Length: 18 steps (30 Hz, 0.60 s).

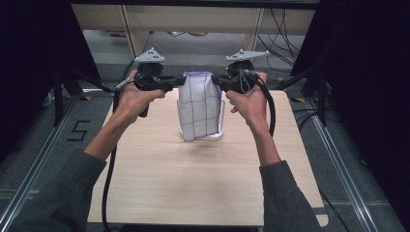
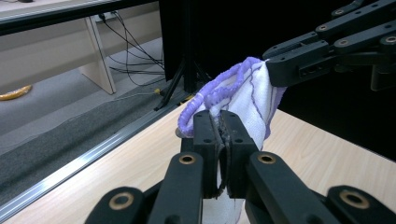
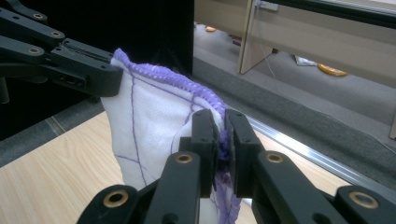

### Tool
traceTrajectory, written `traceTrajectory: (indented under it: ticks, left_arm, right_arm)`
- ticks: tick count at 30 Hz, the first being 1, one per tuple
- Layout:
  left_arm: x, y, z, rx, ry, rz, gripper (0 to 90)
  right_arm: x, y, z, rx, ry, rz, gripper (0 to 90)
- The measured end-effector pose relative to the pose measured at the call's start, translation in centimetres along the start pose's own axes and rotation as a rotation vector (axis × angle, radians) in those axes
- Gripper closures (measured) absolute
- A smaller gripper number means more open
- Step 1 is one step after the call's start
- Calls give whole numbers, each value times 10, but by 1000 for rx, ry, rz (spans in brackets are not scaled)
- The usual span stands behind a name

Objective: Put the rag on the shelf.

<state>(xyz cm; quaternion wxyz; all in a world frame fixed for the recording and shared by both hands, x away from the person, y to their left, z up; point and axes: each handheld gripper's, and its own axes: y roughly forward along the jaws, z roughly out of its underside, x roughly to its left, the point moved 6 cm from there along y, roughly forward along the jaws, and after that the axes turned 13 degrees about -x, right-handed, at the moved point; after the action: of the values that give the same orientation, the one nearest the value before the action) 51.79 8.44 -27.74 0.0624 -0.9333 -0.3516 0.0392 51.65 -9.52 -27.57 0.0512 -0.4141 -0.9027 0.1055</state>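
A white cloth point(image 1: 198, 106) with purple grid lines and a purple hem hangs above the far middle of the wooden table point(image 1: 203, 179). My left gripper point(image 1: 183, 81) is shut on its upper left corner, and my right gripper point(image 1: 214, 80) is shut on its upper right corner. In the left gripper view the jaws pinch the cloth point(image 2: 243, 93) by its hem, with the right gripper point(image 2: 275, 70) holding the far corner. The right gripper view shows the cloth point(image 3: 149, 116) pinched the same way, the left gripper point(image 3: 112, 77) on the other corner. The cloth's lower end reaches a pale object point(image 1: 217, 134) on the table.
Black curtains point(image 1: 367, 72) flank the table on both sides. Metal rails point(image 1: 338, 159) run along the floor beside it. Pale shelving point(image 1: 193, 24) and loose cables point(image 1: 285, 34) stand beyond the far edge. Cables trail from both grippers.
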Motion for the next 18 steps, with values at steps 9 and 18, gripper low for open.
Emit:
traceTrajectory:
  ticks: [9, 18]
  left_arm:
    - [11, 8, -15, -11, -9, -26, 859]
    - [26, 23, -27, -18, -21, -64, 858]
  right_arm:
    - [-7, 7, -15, -16, 15, 9, 832]
    - [-19, 21, -26, -23, 49, 33, 831]
